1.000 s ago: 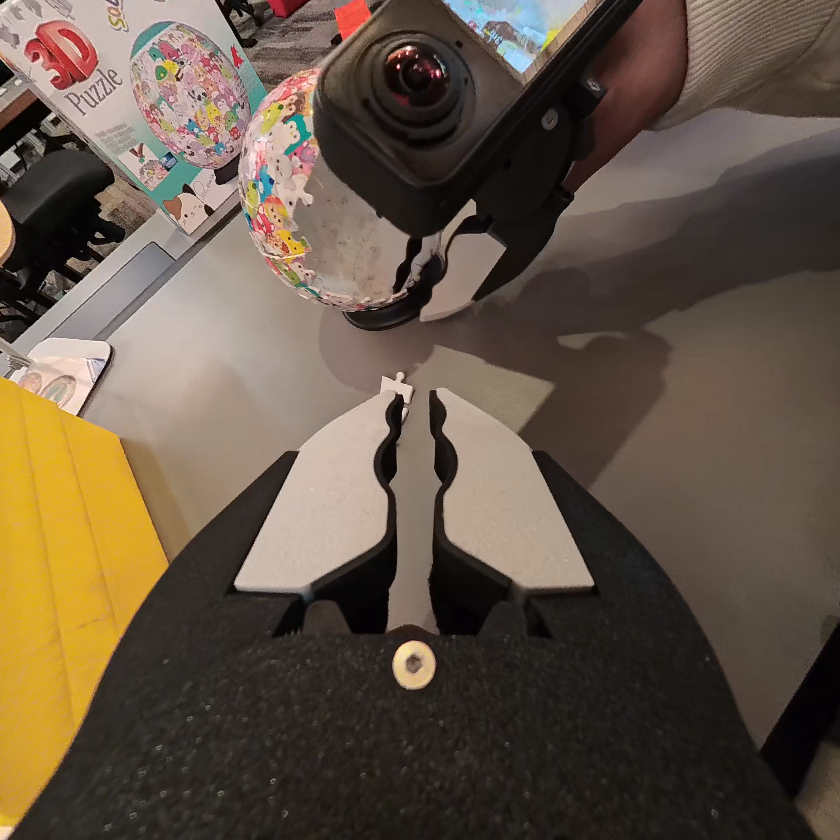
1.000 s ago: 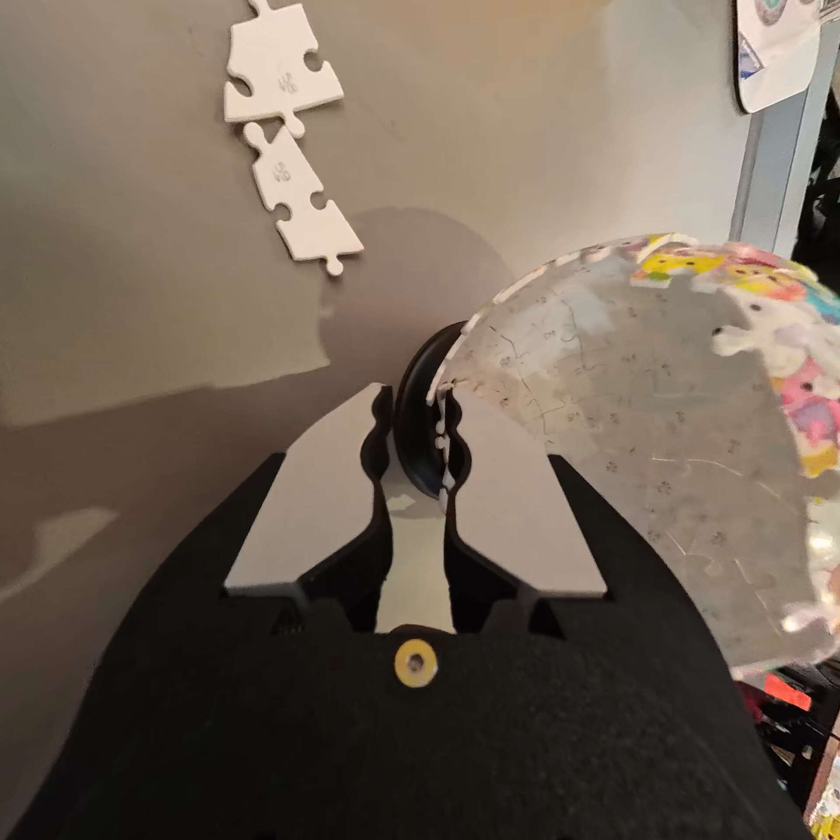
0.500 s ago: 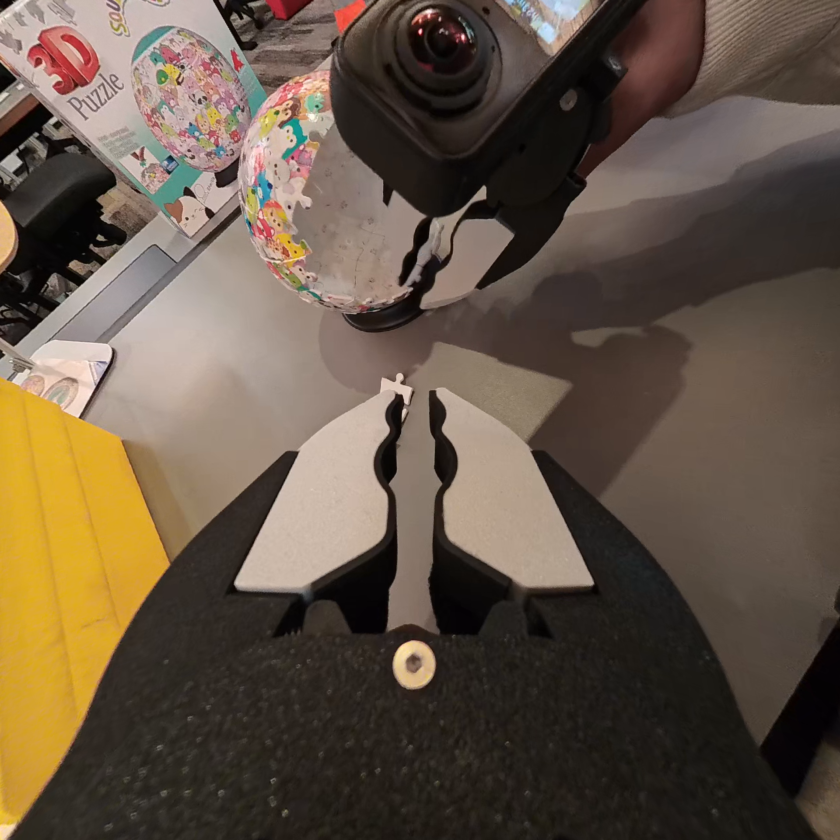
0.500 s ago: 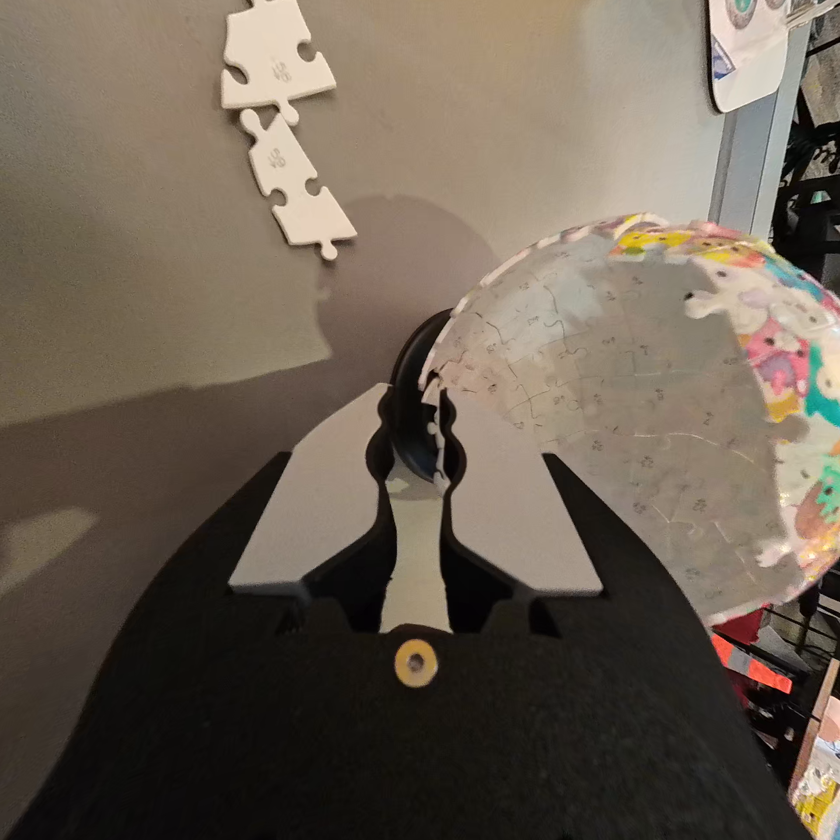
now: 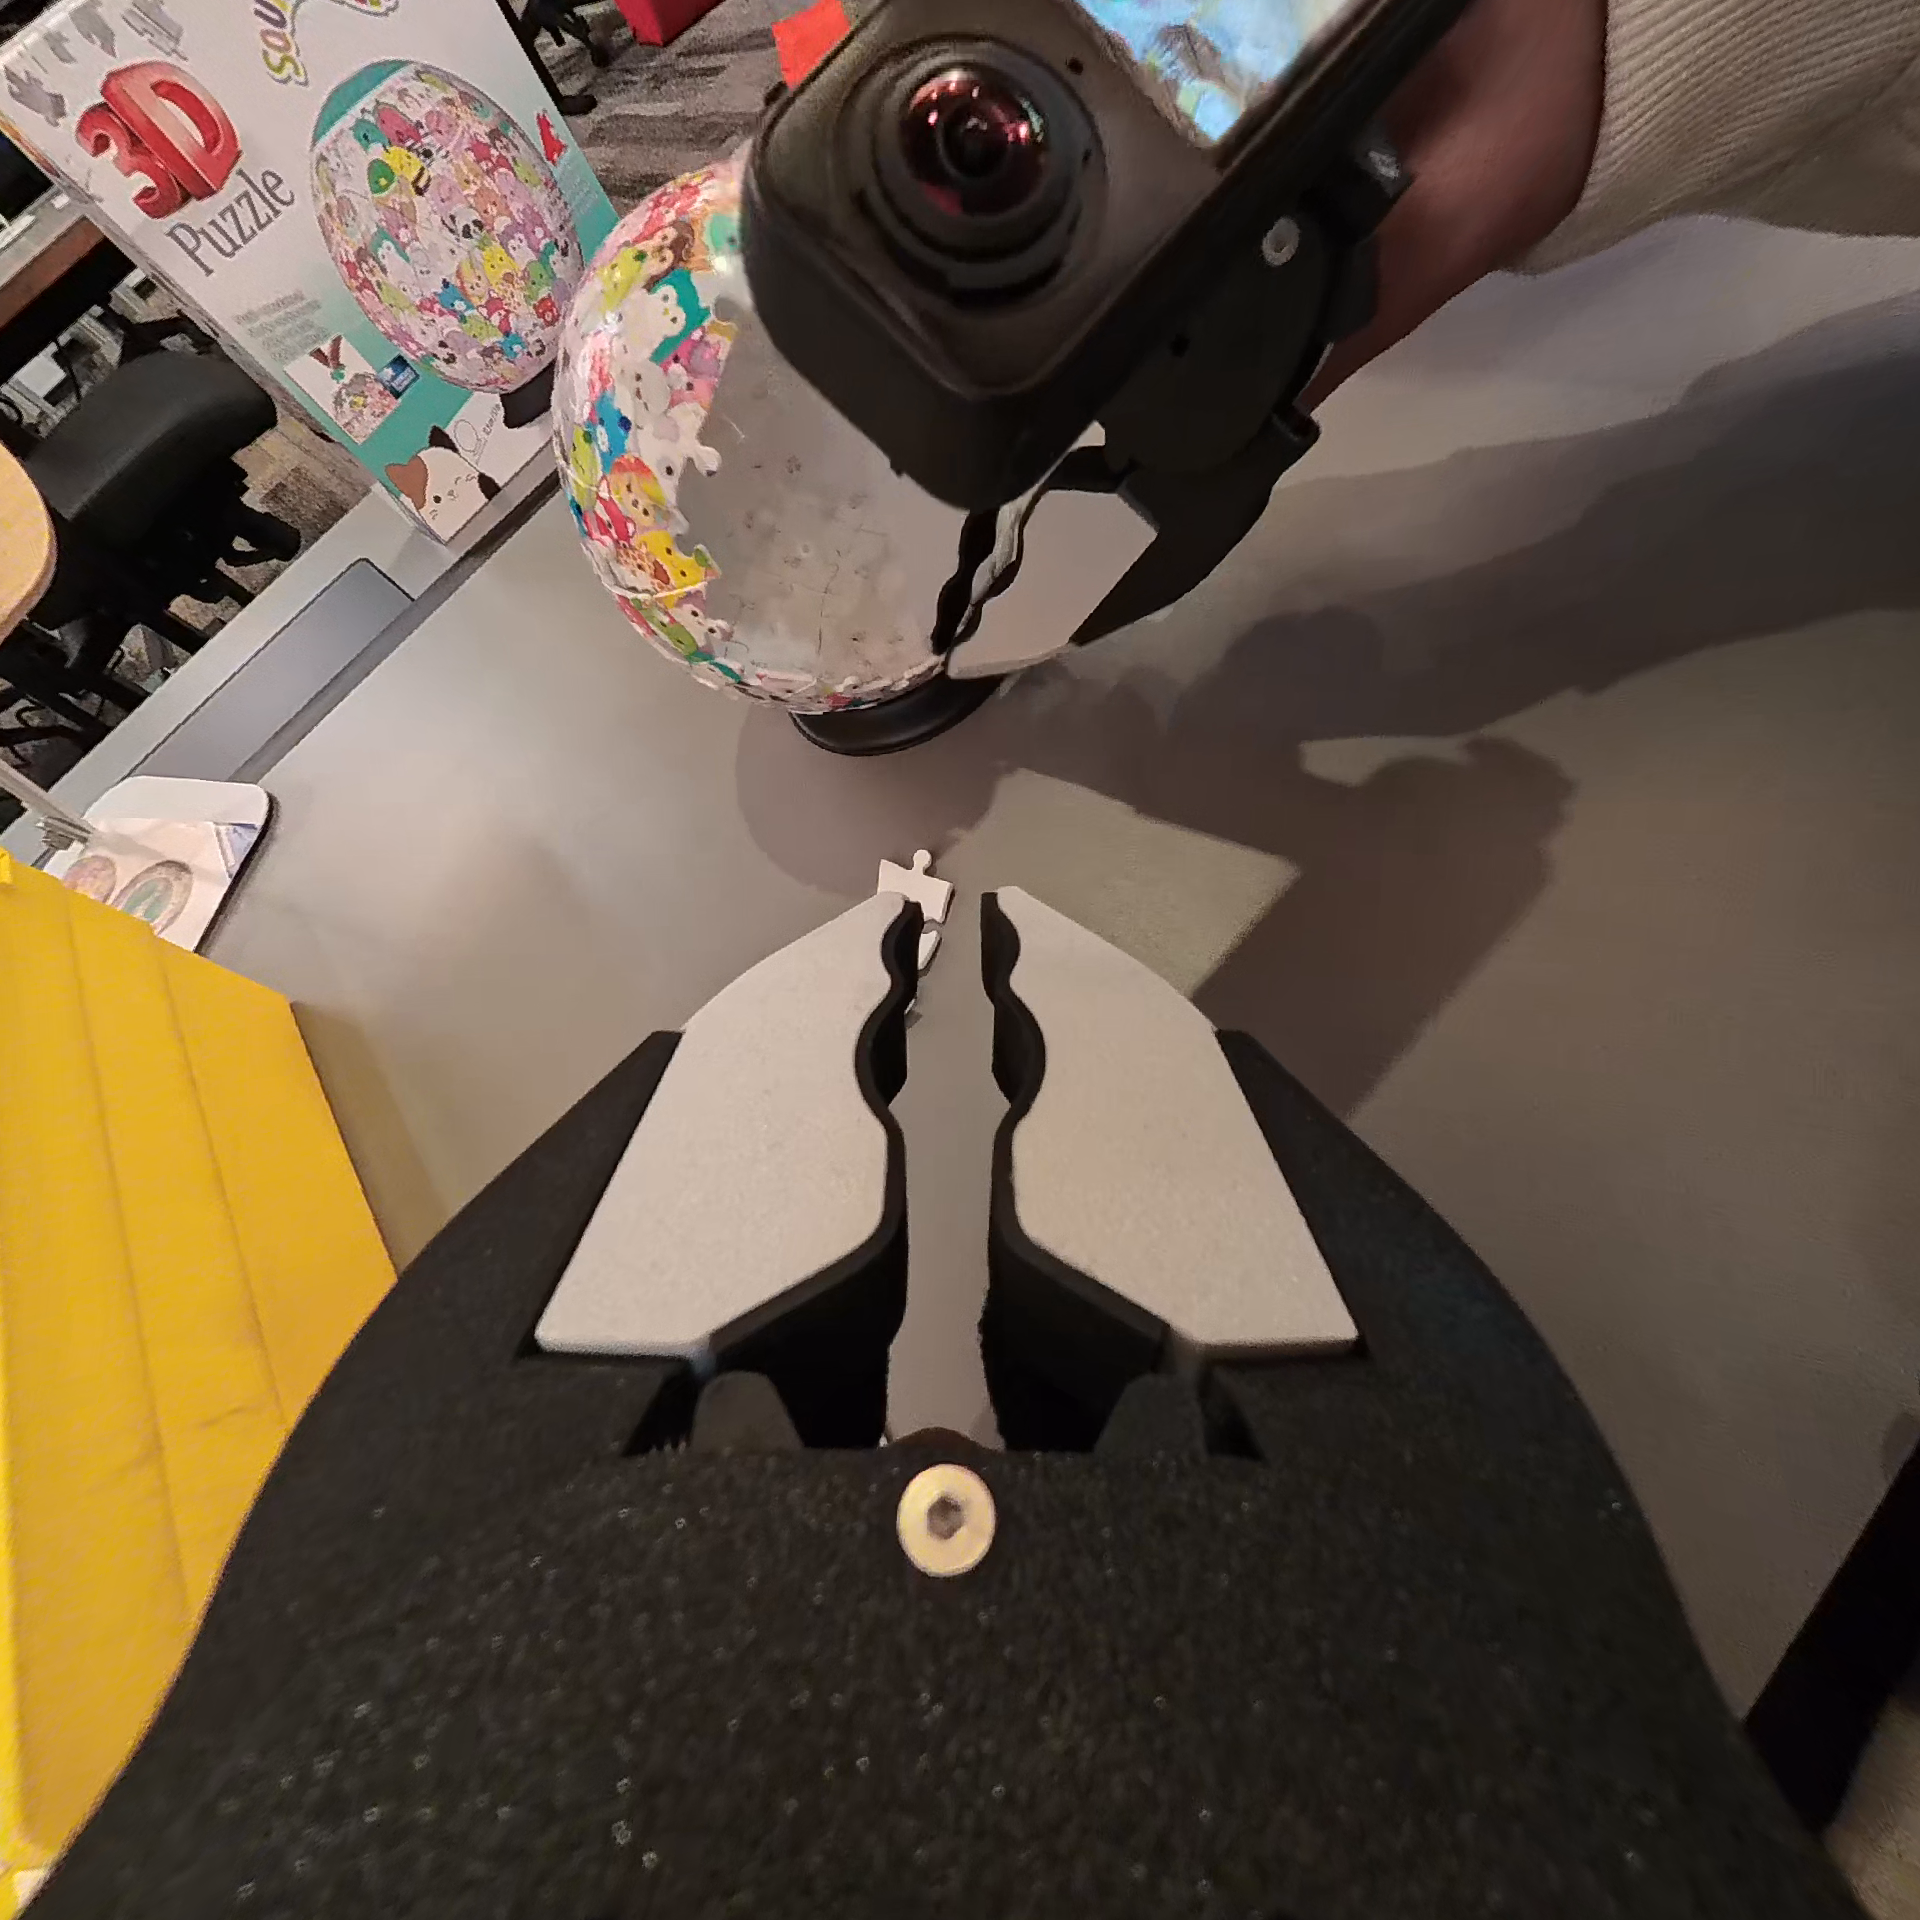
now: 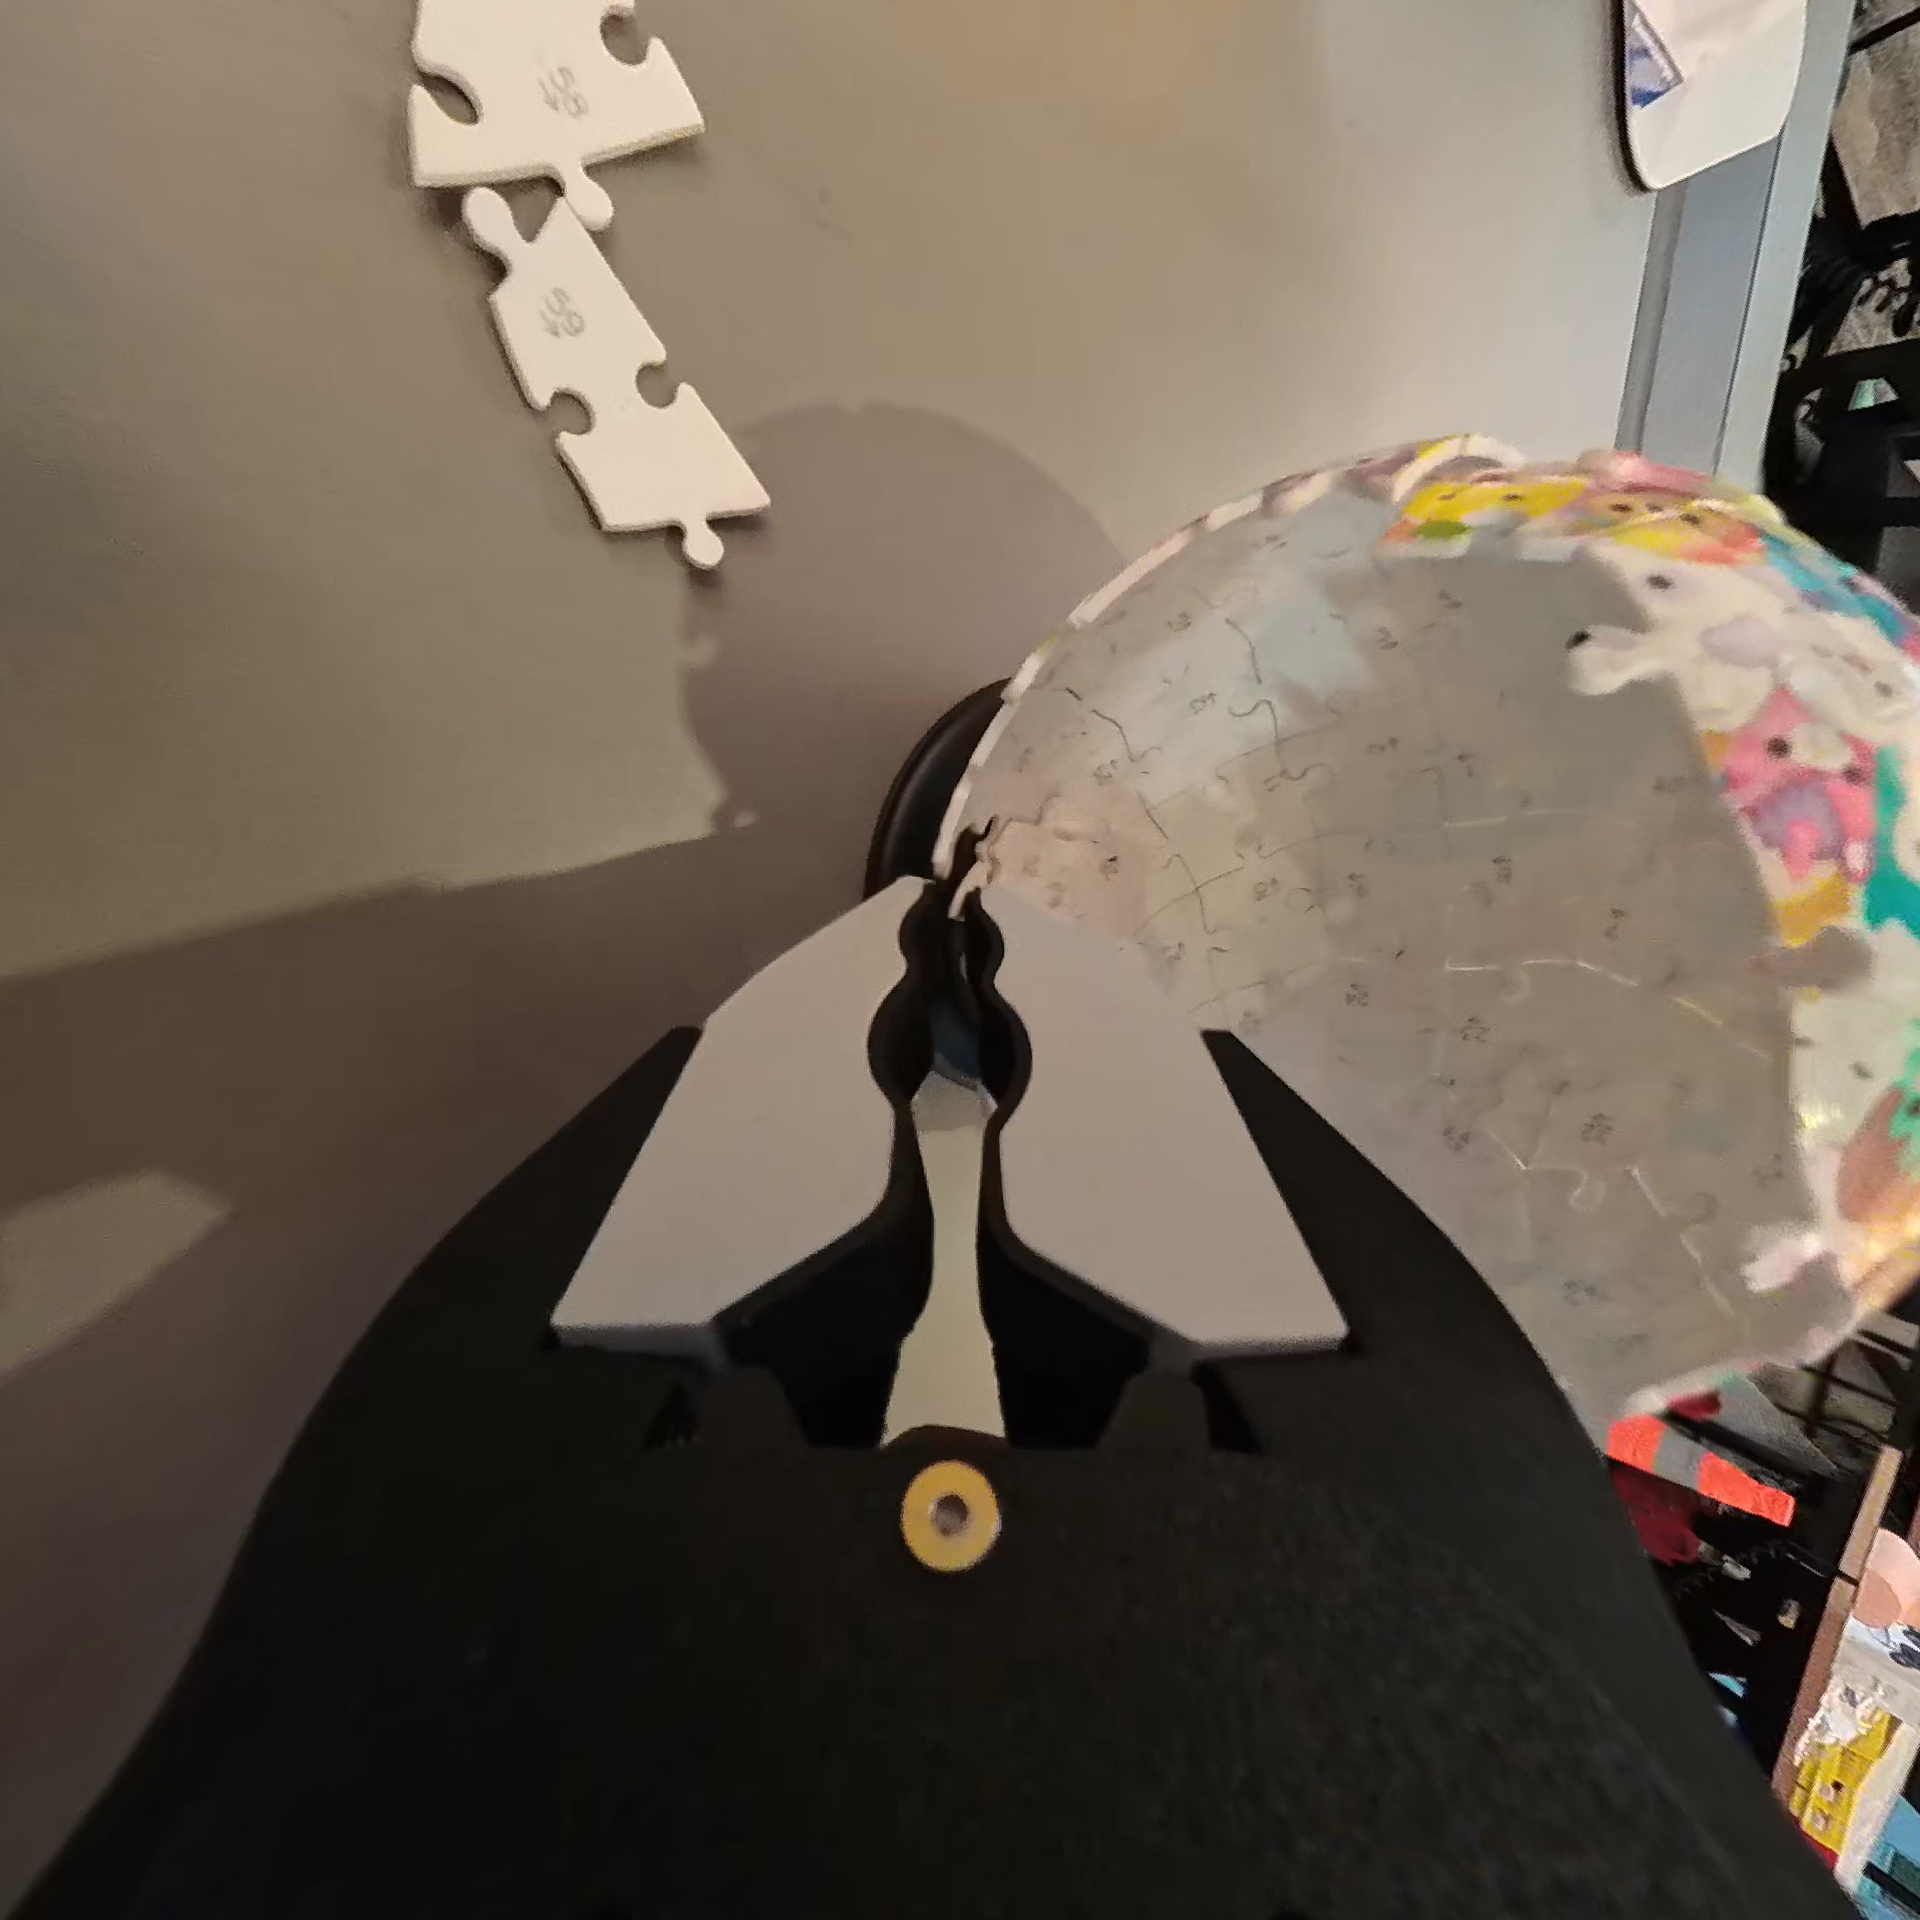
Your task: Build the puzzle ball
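The partly built puzzle ball (image 5: 717,478) is a colourful shell with a pale numbered inside, on a black stand (image 5: 883,722) on the grey table. My right gripper (image 6: 951,899) is shut on the jagged lower edge of the ball's (image 6: 1403,935) open side, just above the stand (image 6: 920,800). It also shows in the left wrist view (image 5: 971,613), held by a hand. My left gripper (image 5: 951,909) sits low over the table, its jaws slightly apart and empty. A white puzzle piece (image 5: 914,883) lies face down at its left fingertip. Two joined white pieces (image 6: 613,384) lie face down beyond the ball.
The puzzle box (image 5: 343,239) stands at the table's far left edge. A yellow object (image 5: 135,1247) lies to my left gripper's left. A white card (image 5: 166,852) lies near the edge and shows in the right wrist view (image 6: 1704,83) too. Black chairs (image 5: 135,436) stand beyond the table. The grippers' ends are close to 15 cm from one another.
My right gripper's jaws have closed from a clear gap onto the ball's edge. The ball has shifted slightly with it. My left gripper has not moved.
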A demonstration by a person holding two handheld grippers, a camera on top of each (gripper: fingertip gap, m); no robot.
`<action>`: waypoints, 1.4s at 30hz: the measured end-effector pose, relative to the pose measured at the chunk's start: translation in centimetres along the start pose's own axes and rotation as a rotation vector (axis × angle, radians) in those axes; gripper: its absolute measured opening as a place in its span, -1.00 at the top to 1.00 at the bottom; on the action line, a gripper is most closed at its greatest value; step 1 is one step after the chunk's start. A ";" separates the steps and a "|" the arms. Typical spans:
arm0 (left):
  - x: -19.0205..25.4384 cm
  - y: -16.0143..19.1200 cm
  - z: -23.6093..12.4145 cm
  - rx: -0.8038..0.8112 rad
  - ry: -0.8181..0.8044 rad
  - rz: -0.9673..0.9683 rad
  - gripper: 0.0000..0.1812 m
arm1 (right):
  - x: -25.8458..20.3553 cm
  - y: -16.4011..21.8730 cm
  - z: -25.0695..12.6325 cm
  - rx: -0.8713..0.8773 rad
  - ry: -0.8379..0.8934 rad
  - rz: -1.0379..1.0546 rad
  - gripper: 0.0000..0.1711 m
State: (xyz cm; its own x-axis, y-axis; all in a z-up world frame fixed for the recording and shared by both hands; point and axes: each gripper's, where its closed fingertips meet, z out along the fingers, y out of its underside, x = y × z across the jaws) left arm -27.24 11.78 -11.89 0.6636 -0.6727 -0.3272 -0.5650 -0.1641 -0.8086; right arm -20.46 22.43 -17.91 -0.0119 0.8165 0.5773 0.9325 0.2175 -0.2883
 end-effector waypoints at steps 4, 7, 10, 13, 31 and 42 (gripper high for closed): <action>0.0 -0.1 0.0 0.002 0.001 0.001 0.88 | 0.2 -0.3 -1.0 0.029 0.015 0.014 0.98; 0.1 -0.1 0.0 0.002 0.002 0.003 0.88 | 0.0 -0.7 -1.6 0.038 0.012 0.024 0.98; 0.2 -0.2 0.0 0.005 0.005 -0.001 0.88 | 0.3 -0.9 -2.2 -0.004 0.013 0.052 0.98; 0.3 -0.2 0.0 0.006 0.008 0.000 0.88 | 0.0 -1.3 -2.5 -0.062 0.004 0.078 0.98; -0.3 -0.5 -0.4 0.033 0.016 -0.038 0.88 | -0.5 -0.5 -2.1 -0.207 -0.036 0.192 0.98; -0.9 -0.7 -1.0 0.064 0.025 -0.084 0.88 | -0.5 -1.0 -2.7 -0.315 -0.031 0.231 0.98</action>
State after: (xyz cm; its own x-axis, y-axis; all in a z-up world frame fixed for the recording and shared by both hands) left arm -27.98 11.78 -10.50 0.6944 -0.6765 -0.2453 -0.4751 -0.1749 -0.8623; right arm -20.41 20.29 -15.84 0.2051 0.8417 0.4994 0.9769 -0.1452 -0.1566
